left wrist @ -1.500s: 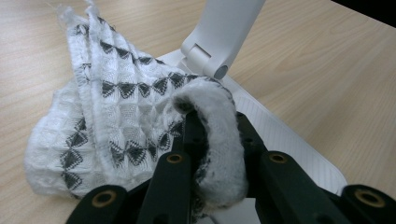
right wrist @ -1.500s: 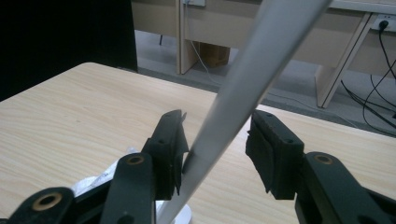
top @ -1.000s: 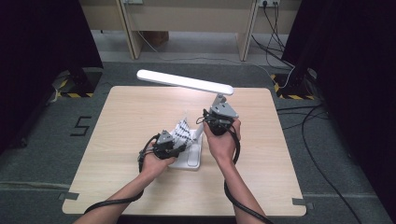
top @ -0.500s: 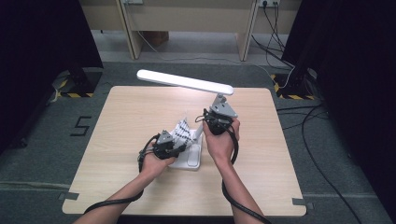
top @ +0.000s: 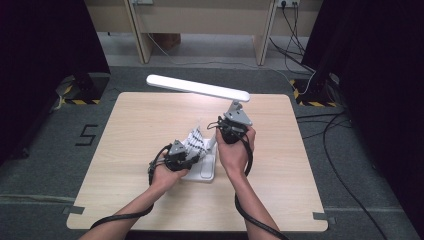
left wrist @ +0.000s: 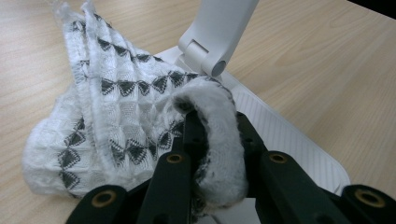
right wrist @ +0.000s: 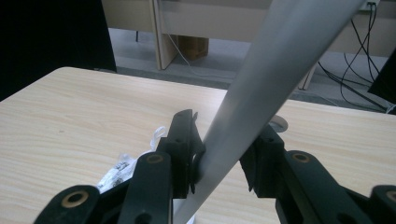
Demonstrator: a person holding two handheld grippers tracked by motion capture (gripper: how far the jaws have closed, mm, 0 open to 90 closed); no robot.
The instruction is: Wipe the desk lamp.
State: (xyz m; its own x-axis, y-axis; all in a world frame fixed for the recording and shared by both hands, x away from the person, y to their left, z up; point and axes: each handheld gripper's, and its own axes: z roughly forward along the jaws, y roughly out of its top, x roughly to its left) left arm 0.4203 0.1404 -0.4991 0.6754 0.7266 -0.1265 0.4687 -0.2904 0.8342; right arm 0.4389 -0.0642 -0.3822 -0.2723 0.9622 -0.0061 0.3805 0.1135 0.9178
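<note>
Wiping a desk lamp with a cloth; the work looks mid-way, judged from how things lie.

Left gripper [left wrist: 212, 140]: jaws nearly shut, pinching a fold of the cloth [left wrist: 112, 116]. The rest of the cloth drapes down over the lamp base [left wrist: 289, 140] and onto the table [left wrist: 327, 60], just beside the hinge [left wrist: 208, 56] of the lamp arm [right wrist: 261, 93].

Right gripper [right wrist: 224, 149]: jaws about half open, they have just been closing, and they now stand on either side of the lamp arm. The left jaw touches it; whether the right one presses I cannot tell. Likely steadying the lamp.

In the high view the lamp head [top: 197, 87] reaches out over the far half of the table, and the base sits near the middle, between both hands.

Done: cloth gripped, brought to the base. Left: the wiping itself, probably base, arm, then head; no sign which parts are finished.

Cloth: white waffle weave, rows of dark triangles, bunched and soft. Lamp: white, smooth, ribbed base plate.
</note>
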